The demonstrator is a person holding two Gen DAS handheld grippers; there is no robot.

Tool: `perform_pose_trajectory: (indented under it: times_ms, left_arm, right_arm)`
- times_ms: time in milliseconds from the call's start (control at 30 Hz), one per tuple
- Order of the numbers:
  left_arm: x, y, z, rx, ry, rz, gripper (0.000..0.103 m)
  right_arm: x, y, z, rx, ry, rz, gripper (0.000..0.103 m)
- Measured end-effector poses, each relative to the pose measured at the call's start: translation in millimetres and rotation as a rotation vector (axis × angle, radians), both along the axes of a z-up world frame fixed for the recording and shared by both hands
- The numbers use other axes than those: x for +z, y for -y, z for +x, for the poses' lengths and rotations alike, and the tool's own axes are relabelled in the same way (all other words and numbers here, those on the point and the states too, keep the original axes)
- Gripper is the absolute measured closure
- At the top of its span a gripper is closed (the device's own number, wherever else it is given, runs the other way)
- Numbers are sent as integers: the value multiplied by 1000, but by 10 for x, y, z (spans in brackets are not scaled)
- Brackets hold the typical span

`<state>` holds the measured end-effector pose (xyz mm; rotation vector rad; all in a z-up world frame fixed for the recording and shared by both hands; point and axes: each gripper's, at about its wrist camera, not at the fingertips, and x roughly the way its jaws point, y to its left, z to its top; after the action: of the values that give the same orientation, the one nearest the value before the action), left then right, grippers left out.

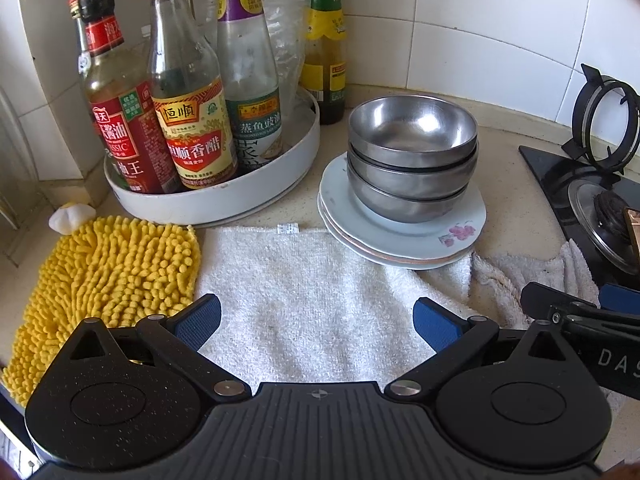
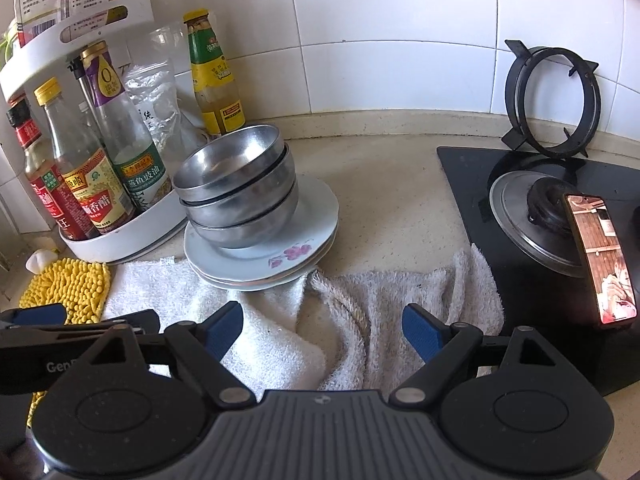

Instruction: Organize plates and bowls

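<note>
Left claw (image 1: 316,322), right claw (image 2: 322,330): wide apart, empty.

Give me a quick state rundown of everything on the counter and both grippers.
left gripper: open, empty, over the white towel.
right gripper: open, empty.
steel bowls: three nested, upright, on the plates.
plates: stacked, front edge resting on the towel.
sauce bottles: upright, capped, in the white turntable tray.
burner grate: off the burner, leaning on the wall.
phone: screen lit, propped on the stove.

Three nested steel bowls (image 1: 413,160), upright, atop stacked white floral plates (image 1: 404,236), partly overlapping a towel (image 1: 304,300)
</note>
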<state>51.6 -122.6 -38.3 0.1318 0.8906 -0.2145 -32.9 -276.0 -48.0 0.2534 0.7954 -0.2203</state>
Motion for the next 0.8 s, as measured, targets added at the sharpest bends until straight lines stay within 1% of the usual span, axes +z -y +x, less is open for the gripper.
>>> perform_pose_trajectory:
  times_ms: [367,800]
  left_arm:
    - [0,-12,28,2,4,6,0]
    - [-66,17,91,-7,-42,14,0]
  right_arm:
    - [-6,-14,48,0,0,-1,0]
    - [-63,-1,91,-8,-42,-9,0]
